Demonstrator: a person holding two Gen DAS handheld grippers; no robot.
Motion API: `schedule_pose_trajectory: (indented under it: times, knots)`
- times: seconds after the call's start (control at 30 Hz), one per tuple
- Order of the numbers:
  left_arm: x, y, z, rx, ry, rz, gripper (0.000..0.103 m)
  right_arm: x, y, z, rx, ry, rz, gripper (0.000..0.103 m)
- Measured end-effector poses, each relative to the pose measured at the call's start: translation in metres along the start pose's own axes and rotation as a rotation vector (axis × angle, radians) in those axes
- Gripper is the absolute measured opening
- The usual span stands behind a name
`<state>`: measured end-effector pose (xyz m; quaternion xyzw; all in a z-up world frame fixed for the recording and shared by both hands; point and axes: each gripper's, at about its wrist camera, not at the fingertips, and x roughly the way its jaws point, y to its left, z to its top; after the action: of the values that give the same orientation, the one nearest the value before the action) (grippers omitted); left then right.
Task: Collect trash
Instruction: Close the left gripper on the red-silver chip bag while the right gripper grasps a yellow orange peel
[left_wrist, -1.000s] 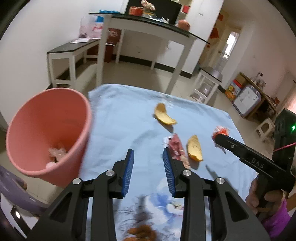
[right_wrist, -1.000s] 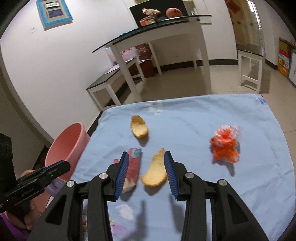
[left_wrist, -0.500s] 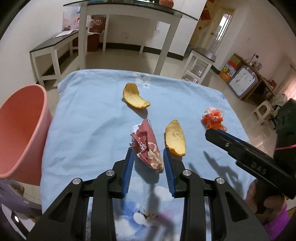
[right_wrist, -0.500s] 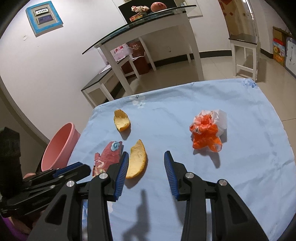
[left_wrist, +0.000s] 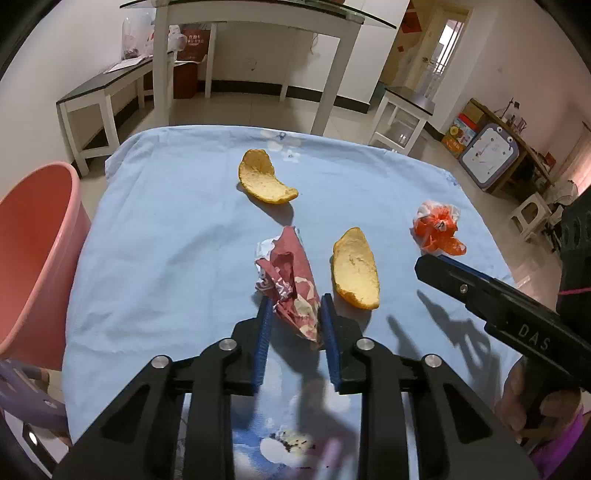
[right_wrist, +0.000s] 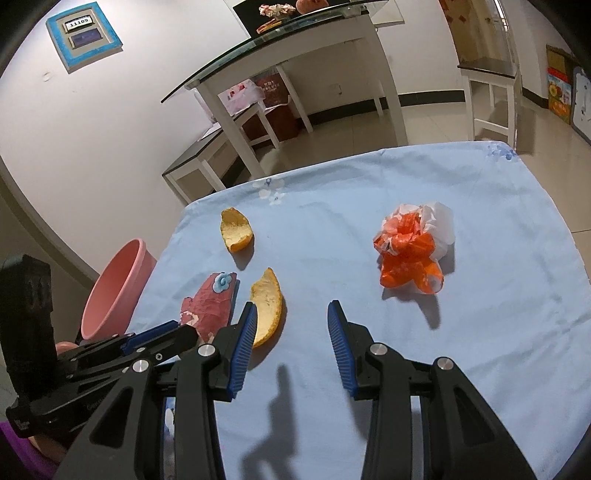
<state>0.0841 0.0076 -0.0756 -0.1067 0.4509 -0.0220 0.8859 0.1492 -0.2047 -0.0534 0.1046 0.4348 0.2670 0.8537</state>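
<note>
Red wrapper (left_wrist: 291, 273): crumpled, light, soft; take near end. Left gripper (left_wrist: 294, 314) closing round it, pads near contact. Right gripper (right_wrist: 291, 325) half open, empty.

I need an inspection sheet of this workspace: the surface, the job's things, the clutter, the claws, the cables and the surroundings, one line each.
Surface: light blue tablecloth, floral print at the near edge.
Job's things: crumpled red wrapper; two orange peels, the far peel and the near peel; orange plastic bag; pink bin beside the table's left edge.
Clutter: nothing seen.
Claws: left claw closing, the wrapper's near end between its jaws; right claw open, nothing between its jaws, the near peel just beyond its left finger.
Cables: nothing seen.
Surroundings: glass-topped white table, low white bench, tiled floor.
</note>
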Motion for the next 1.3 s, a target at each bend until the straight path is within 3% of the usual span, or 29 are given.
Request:
schedule_pose_trajectory:
  times: [0.1,0.5,0.93,1.3]
  knots:
    - [-0.004,0.002,0.0,-0.001,-0.018,0.003,0.02,0.005,0.002,0.001,-0.002,0.009,0.004,0.039]
    - [-0.026,0.018,0.003,-0.029,-0.073,0.015,0.02,0.036,0.019,0.019,-0.06,0.053,0.004,0.036]
    - [-0.04,0.025,-0.002,-0.027,-0.112,0.006,0.02,0.054,0.026,0.008,-0.093,0.121,-0.047,0.006]
    - [-0.066,0.036,-0.006,-0.036,-0.178,0.007,0.02,0.027,0.044,0.008,-0.107,0.045,-0.02,0.004]
